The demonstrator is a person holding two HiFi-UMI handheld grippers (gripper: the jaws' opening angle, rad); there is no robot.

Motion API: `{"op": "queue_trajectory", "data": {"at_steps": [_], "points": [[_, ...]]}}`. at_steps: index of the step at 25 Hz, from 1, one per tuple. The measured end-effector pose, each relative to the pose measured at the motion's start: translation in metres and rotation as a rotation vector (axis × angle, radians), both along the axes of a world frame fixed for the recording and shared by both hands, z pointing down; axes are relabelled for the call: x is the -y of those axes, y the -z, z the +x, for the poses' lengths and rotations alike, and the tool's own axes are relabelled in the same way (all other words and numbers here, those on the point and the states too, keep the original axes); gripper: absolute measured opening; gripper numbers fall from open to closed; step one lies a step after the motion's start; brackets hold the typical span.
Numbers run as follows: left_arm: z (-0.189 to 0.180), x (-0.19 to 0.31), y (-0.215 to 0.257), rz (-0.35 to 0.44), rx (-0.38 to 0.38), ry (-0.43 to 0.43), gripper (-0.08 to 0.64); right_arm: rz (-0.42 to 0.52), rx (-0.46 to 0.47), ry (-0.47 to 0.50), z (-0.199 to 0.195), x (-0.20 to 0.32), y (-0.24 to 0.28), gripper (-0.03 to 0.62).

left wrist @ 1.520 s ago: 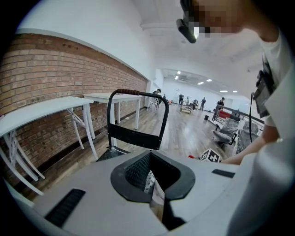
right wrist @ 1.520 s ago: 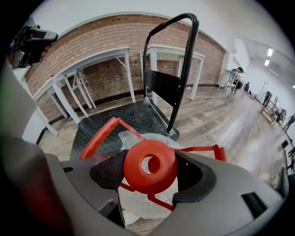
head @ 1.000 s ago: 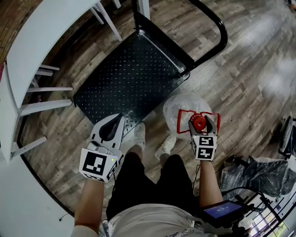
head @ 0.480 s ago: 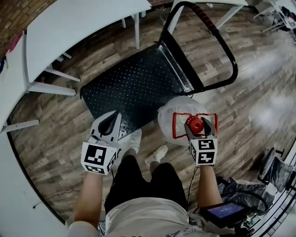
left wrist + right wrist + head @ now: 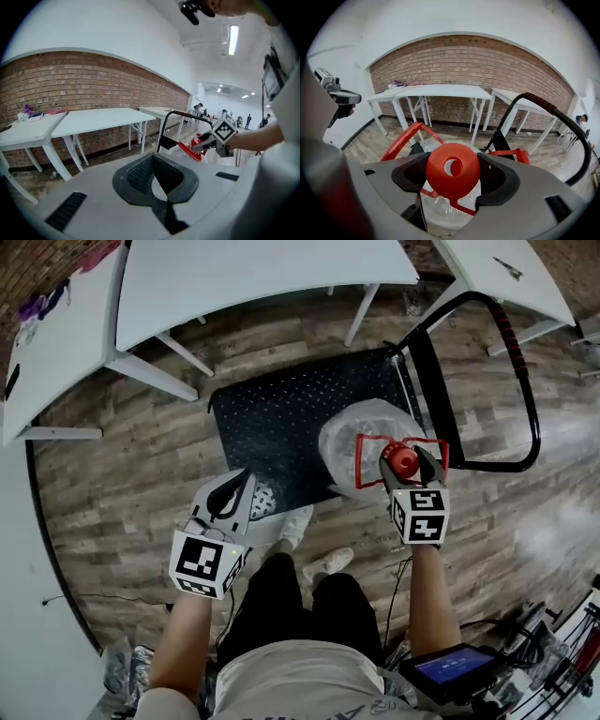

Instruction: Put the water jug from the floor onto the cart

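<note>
Print in sight: black-and-white square markers [image 5: 201,564] on the gripper cubes, one pattern facing up on each.

Counted in the head view: one jug [image 5: 361,432], one cart [image 5: 281,418], three white tables [image 5: 253,273], two shoes [image 5: 296,521].

Right gripper [image 5: 403,457] [image 5: 453,174]: jaws part-way apart, pressed against both sides of the jug's round red cap [image 5: 452,161], gripping it. Red handle [image 5: 358,465] framing the neck. Clear jug body hanging upright below, over the right end of the cart's black studded deck, just beside the upright bar of the cart. Resting on the deck or just above it: cannot tell.

Left gripper [image 5: 228,498] [image 5: 157,183]: jaws closed together, nothing between them, held above the wood floor [image 5: 122,484] at the deck's near edge, well apart from the jug.
</note>
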State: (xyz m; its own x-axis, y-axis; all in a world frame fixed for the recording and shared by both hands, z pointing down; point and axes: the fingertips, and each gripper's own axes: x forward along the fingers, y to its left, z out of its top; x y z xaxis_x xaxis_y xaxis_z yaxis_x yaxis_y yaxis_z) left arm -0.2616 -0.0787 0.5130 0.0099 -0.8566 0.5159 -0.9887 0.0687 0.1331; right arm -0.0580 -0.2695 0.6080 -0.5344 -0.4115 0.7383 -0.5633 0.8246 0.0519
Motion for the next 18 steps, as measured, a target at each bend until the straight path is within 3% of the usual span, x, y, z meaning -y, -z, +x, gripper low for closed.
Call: {"op": "queue_trajectory", "data": {"at_steps": [11, 18], "points": [[-0.046, -0.042, -0.006, -0.015, -0.009, 0.091, 0.002, -0.049, -0.068, 0.167, -0.127, 0.011, -0.073, 0.314], [-0.062, -0.063, -0.015, -0.036, -0.010, 0.158, 0.000, -0.055, -0.100, 0.213, -0.151, 0.007, -0.096, 0.314]]}}
